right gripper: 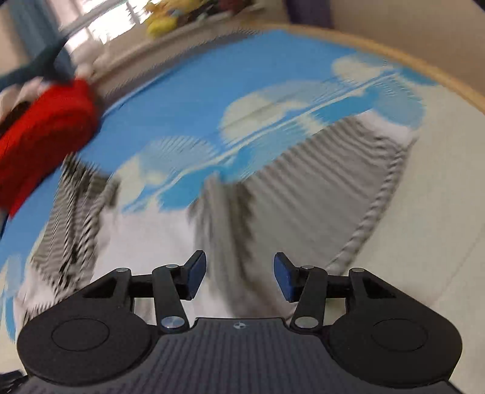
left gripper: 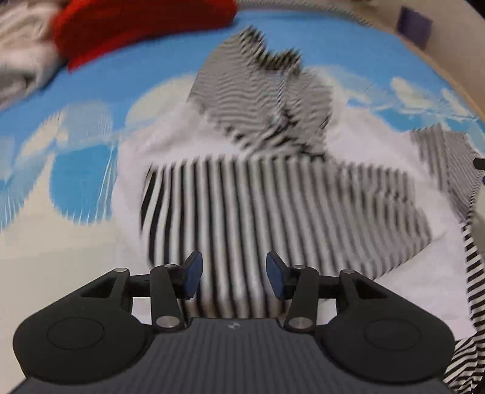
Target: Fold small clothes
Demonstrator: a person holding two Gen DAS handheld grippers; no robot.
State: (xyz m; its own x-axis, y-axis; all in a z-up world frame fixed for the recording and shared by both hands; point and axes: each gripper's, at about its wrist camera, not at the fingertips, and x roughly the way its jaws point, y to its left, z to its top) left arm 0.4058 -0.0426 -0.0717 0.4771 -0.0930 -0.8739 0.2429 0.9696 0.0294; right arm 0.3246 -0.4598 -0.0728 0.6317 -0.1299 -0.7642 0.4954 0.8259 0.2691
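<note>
A small black-and-white striped garment [left gripper: 266, 194] with white panels lies spread and rumpled on a blue-and-cream patterned mat [left gripper: 75, 188]. My left gripper [left gripper: 233, 280] hovers above its near striped part, jaws apart, nothing pinched between the blue pads [left gripper: 192, 277]. In the right wrist view the same garment [right gripper: 291, 188] shows a grey-striped fold and a stitched hem curving to the right. My right gripper [right gripper: 239, 280] hangs over that fold, open, with no cloth gripped. Both views are motion-blurred.
A red folded garment [left gripper: 136, 27] lies at the mat's far left, also red in the right wrist view [right gripper: 45, 136], next to a pile of pale and dark clothes [left gripper: 21, 54]. The mat's tan edge [right gripper: 424, 69] curves along the far right.
</note>
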